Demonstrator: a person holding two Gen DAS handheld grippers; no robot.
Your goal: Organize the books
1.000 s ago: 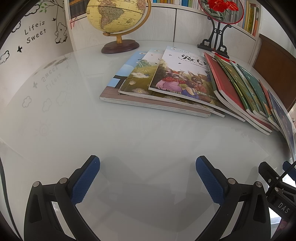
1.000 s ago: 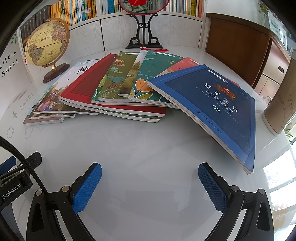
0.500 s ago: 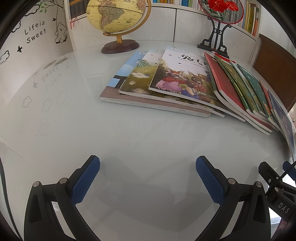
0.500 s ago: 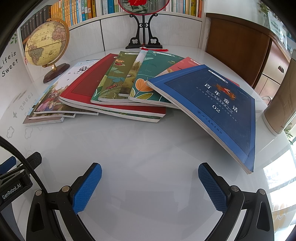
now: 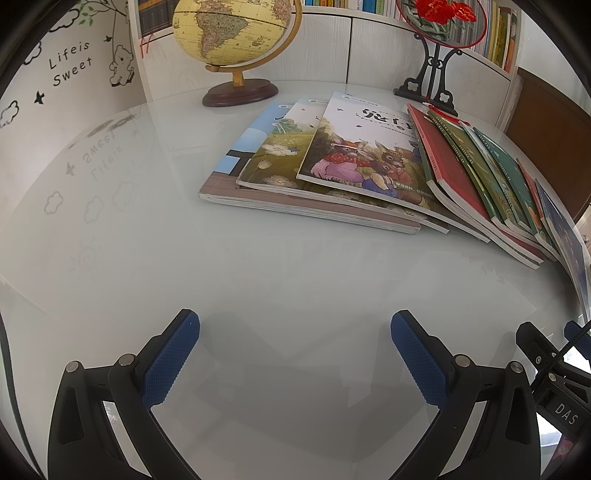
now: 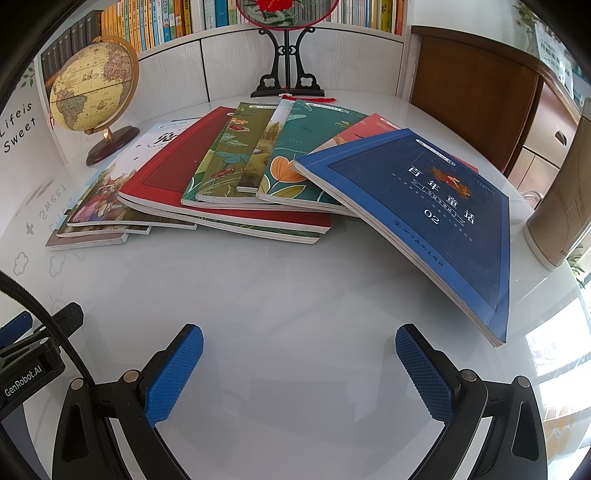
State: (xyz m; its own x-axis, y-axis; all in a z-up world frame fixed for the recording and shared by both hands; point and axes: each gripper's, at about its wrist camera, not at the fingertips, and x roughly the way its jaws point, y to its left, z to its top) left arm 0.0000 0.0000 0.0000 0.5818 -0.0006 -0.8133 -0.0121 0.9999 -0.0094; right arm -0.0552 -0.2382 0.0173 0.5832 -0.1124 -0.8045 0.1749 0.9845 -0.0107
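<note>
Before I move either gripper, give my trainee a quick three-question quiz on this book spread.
1. True or false: the right gripper is shut on the blue book.
2. Which book lies on top at the right end of the spread? A) the rabbit book B) the blue book C) the red book
3. Fill in: the globe stands on the ____.

Key: 1 false, both grippers are open; 2 B; 3 table.

Bare table [image 6: 295,295] in front of both grippers, clear path up to fanned books [image 6: 229,192]. Behind them: globe [image 6: 92,92], fan stand [image 6: 288,74]. Right flank blocked by beige appliance [image 6: 561,206].
</note>
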